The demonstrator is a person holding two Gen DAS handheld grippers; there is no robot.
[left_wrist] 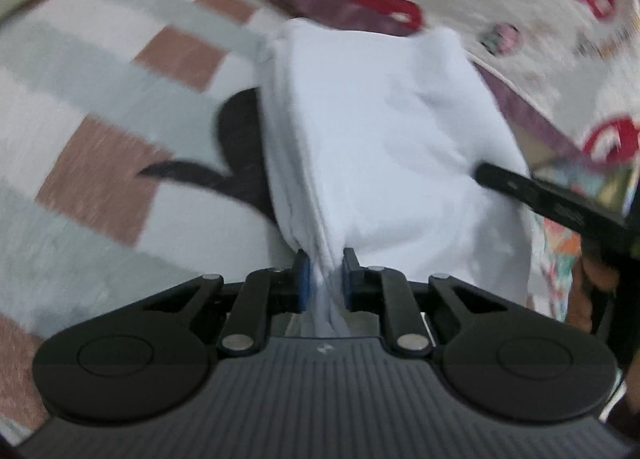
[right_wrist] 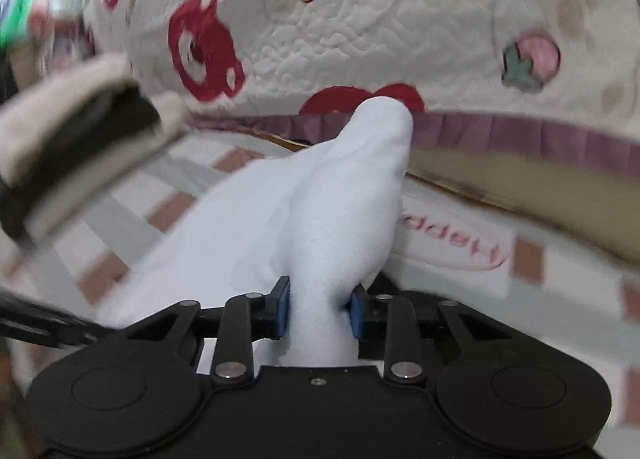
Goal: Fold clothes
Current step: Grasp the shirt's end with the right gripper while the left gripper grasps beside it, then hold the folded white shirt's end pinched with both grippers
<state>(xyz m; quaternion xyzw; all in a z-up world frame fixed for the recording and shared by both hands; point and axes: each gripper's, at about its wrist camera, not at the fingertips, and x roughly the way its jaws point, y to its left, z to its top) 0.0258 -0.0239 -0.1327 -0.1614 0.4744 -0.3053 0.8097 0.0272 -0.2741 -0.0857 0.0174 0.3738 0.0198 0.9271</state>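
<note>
A checked blanket (left_wrist: 100,107) (white, pale green and dusty pink squares) covers the surface. At its twelve o'clock edge rests a cream quilt (right_wrist: 360,27) with red bears and a purple frill (right_wrist: 520,131).

Checked blanket (left_wrist: 100,107) — beside bear-print quilt (right_wrist: 360,27).

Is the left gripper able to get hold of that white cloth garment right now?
Yes, apparently: the left gripper already pinches a bunched fold of the white cloth garment between its blue pads, with nothing in the way.
</note>
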